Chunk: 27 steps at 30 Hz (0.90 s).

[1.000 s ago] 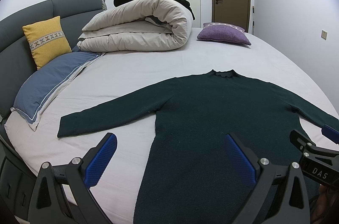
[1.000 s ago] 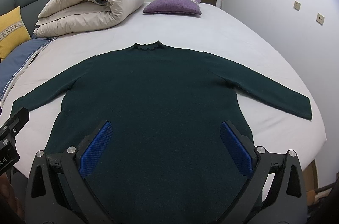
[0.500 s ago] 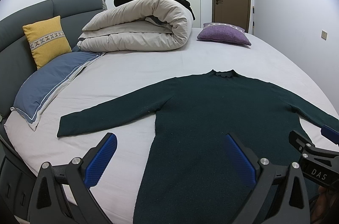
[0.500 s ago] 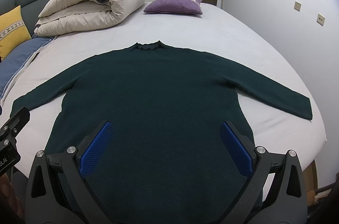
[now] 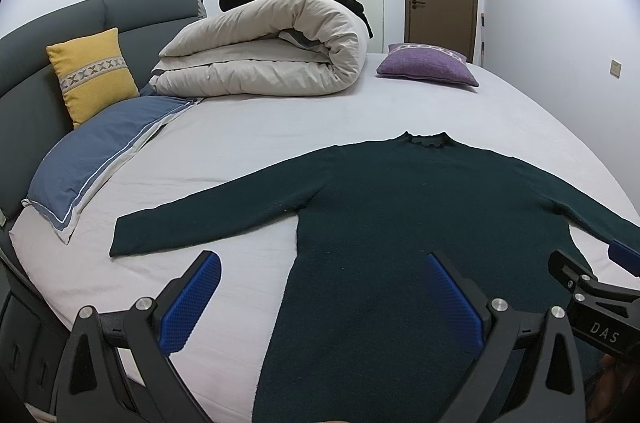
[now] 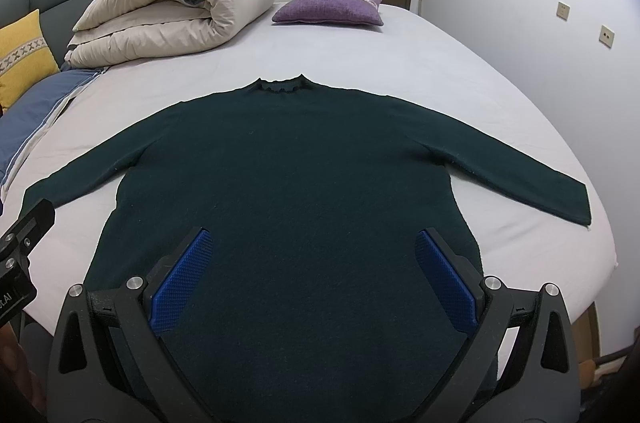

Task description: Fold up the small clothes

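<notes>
Nothing of note has moved since the earlier frames: both views and the garment match them almost exactly.

Dark green sweater (image 6: pixel 288 183): lies flat on the bed (image 6: pixel 420 63), front or back up cannot be told, neck toward the top of the frame, hem toward the bottom edge. Both sleeves are spread outward; in the right wrist view one cuff reaches the right side of the frame near the bed's edge, the other runs to the left side. In the left wrist view the sweater (image 5: pixel 400 223) fills the lower centre and right, with one sleeve stretched to centre left.

Left hand-held gripper (image 5: pixel 320 299): fingers wide apart, holding nothing. It hovers above the sweater's side edge at the bottom of the frame, one blue pad (image 5: pixel 188 303) over bare sheet, the other over the knit. Contact with the fabric cannot be confirmed.

Right hand-held gripper (image 6: pixel 314 283): fingers wide apart, holding nothing, positioned over the sweater's lower body at bottom centre.

Other items on the bed: rolled beige duvet (image 5: pixel 272 51) at upper centre; purple cushion (image 5: pixel 428 67) at upper right; yellow cushion (image 5: pixel 92 75) and blue pillow (image 5: pixel 100 151) at left, by the grey headboard (image 5: pixel 48 35).
</notes>
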Tool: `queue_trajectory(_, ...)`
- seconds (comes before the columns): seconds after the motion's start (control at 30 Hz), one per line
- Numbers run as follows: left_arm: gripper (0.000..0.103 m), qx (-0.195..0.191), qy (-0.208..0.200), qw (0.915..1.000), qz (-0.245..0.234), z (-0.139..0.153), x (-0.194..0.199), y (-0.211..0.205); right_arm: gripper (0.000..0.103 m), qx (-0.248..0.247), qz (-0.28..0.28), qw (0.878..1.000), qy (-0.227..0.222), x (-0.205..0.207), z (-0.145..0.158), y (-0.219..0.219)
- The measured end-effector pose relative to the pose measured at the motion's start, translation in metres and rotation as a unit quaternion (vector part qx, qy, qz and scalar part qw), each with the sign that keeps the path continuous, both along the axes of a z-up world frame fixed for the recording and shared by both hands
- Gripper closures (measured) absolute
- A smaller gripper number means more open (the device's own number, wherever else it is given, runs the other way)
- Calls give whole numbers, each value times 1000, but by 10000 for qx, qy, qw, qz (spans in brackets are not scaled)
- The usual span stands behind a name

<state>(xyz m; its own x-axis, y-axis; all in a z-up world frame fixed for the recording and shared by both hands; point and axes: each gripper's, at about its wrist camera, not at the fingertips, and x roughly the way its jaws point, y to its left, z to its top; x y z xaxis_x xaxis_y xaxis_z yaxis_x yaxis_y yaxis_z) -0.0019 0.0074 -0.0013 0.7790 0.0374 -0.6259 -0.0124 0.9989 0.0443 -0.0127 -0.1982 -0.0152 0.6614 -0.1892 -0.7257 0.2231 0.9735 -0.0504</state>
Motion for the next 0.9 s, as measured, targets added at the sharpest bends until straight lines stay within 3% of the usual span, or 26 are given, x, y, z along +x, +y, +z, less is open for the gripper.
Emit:
queue_trajectory(0.1,0,-99,98,9999,9,-5,4,2,0,32,-3,10000,-8,0,-1,0)
queue_trajectory(0.23,0,-564,261,9980,-117,-14,10,4,0,413,-43,9989,-195,-2,-1,-27)
queue_trajectory(0.37,0,-1080,452,9930,-122,-27,25,4,0,1191,-810,9878,-593,-17,-4,-123)
queue_trajectory(0.43,0,-1158,540,9916,-213,-34,34,-4,0,1676,-1490,9713,-787,-32,-12,-190)
queue_trajectory(0.53,0,-1284,728,9879,-477,-42,49,-20,6,2103,-2688,9345,-1012,-66,-33,-295)
queue_trajectory(0.57,0,-1254,785,9877,-498,-45,53,-24,9,2339,-3084,9151,-1128,-81,-44,-334)
queue_trajectory(0.67,0,-1303,986,9847,-602,-55,67,-40,18,2924,-3693,8724,-1309,-112,-73,-409)
queue_trajectory(0.8,0,-1587,861,9816,-619,-62,83,-55,25,3411,-4046,8387,-1286,-129,-109,-464)
queue_trajectory(0.83,0,-1682,914,9797,-595,-65,87,-58,25,3493,-4002,8356,-1400,-130,-112,-468)
queue_trajectory(0.9,0,-1681,1193,9766,-614,-70,95,-64,27,3518,-3810,8409,-1549,-125,-112,-472)
